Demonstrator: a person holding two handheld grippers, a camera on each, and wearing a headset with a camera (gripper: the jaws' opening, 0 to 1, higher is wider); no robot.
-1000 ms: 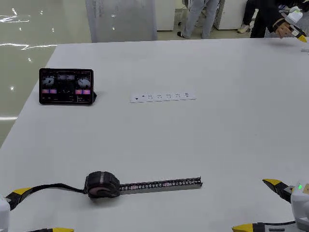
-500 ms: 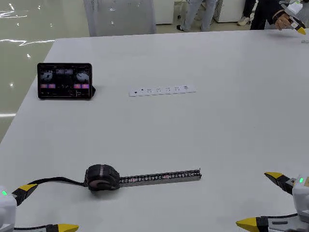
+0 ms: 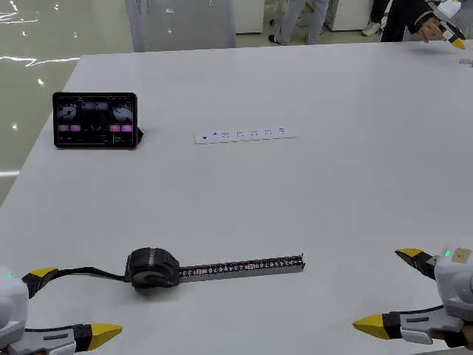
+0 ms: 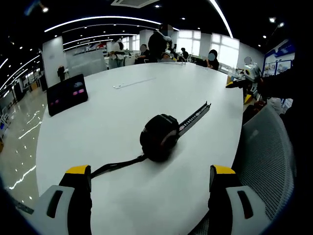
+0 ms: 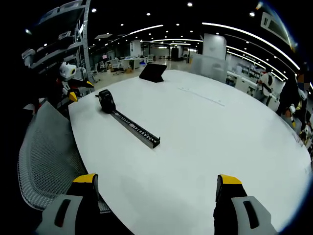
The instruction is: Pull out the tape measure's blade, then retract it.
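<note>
A black tape measure (image 3: 152,268) lies on the white table (image 3: 295,192) near its front edge. Its blade (image 3: 242,266) is pulled out to the right and rests flat, and a black strap (image 3: 89,274) trails to the left. My left gripper (image 3: 74,305) is open at the bottom left, near the strap's end. My right gripper (image 3: 397,290) is open at the bottom right, well apart from the blade's tip. In the left gripper view the tape measure (image 4: 159,136) lies just ahead of the open jaws. The right gripper view has the blade (image 5: 135,129) ahead on the left.
A tablet (image 3: 94,120) stands at the table's far left. A white power strip (image 3: 244,134) lies in the middle. People stand beyond the far edge, and a person's hand holds another gripper (image 3: 446,16) at the far right corner. A mesh chair (image 5: 46,152) sits by the near edge.
The head camera has tilted, so the scene has shifted slightly. Both grippers show more fully at the bottom corners. The tape measure and its blade have not moved.
</note>
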